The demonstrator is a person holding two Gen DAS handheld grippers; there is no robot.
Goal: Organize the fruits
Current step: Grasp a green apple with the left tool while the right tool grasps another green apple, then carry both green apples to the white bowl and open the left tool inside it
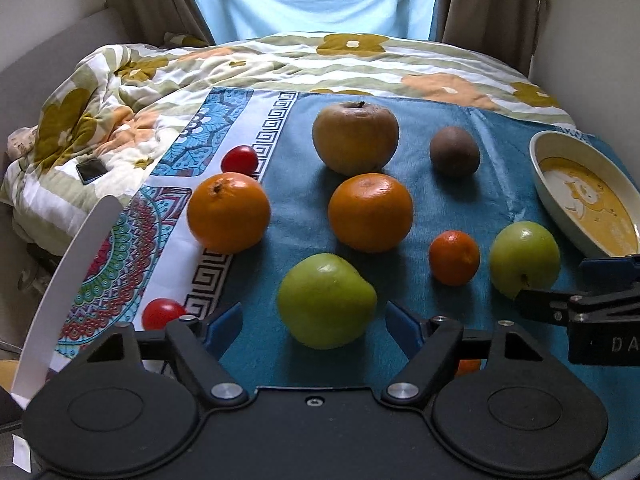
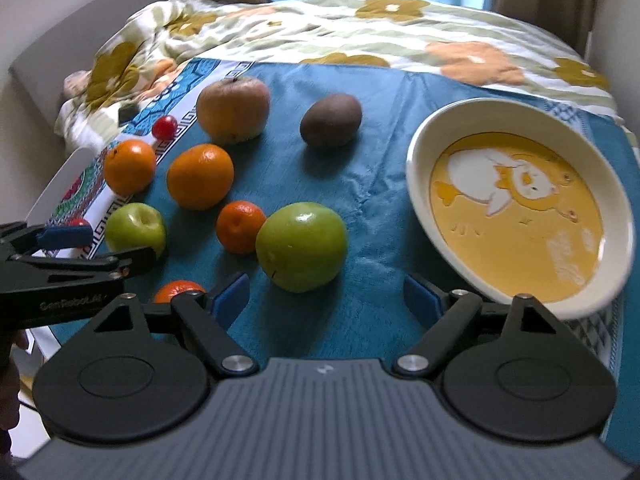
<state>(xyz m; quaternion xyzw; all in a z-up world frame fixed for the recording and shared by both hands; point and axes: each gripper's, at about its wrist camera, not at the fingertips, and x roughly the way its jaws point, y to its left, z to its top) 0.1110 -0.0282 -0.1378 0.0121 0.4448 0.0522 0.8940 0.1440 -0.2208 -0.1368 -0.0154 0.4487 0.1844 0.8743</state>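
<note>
**A:** Left gripper (image 1: 314,330) stands wide, its blue pads either side of a green apple (image 1: 326,306) at lower centre of the left wrist view, not pressing it. Right gripper (image 2: 326,300) gapes too, a second green apple (image 2: 301,246) lying just ahead of its tips at centre of the right wrist view. Neither holds anything.

**B:** Which step is this?

**A:** The approach to a first pick, by my reading. All the fruit lies loose on the teal cloth (image 1: 460,340); from left to right in the left wrist view, a cherry tomato (image 1: 162,314), an orange (image 1: 229,212), a second orange (image 1: 370,212), a mandarin (image 1: 454,257). The yellow-and-cream bowl (image 2: 420,160), right of frame, has no fruit in it.

**B:** And next?

**A:** Probably each gripper closes gently on its apple, squarely across the middle so the round fruit cannot squirt out, then carries it to the bowl.

**B:** Any writing?

**A:** "GenRobot.AI" reads faintly on the left gripper's body at lower left of the right wrist view; "DA", cut off, shows at the right edge of the left wrist view. The bowl carries a cartoon chick, no words.
</note>
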